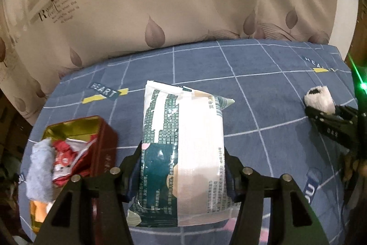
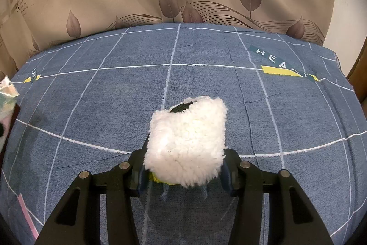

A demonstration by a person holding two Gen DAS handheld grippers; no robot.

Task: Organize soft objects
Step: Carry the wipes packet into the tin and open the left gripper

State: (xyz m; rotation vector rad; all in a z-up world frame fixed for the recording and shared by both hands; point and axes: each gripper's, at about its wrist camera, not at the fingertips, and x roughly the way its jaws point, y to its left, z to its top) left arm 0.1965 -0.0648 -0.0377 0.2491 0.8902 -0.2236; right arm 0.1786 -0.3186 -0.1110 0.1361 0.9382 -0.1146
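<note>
My left gripper is shut on a white and dark-green tissue pack, held lengthwise above the blue checked bedsheet. My right gripper is shut on a fluffy white plush toy with a black patch at its far end and a bit of yellow underneath. In the left wrist view the right gripper shows at the far right with the plush toy in it. A red tin box at the left holds red and white soft items and a light-blue cloth.
A beige curtain with leaf prints hangs behind the bed's far edge. A corner of the tissue pack shows at the left edge of the right wrist view. A yellow item lies beside the tin box.
</note>
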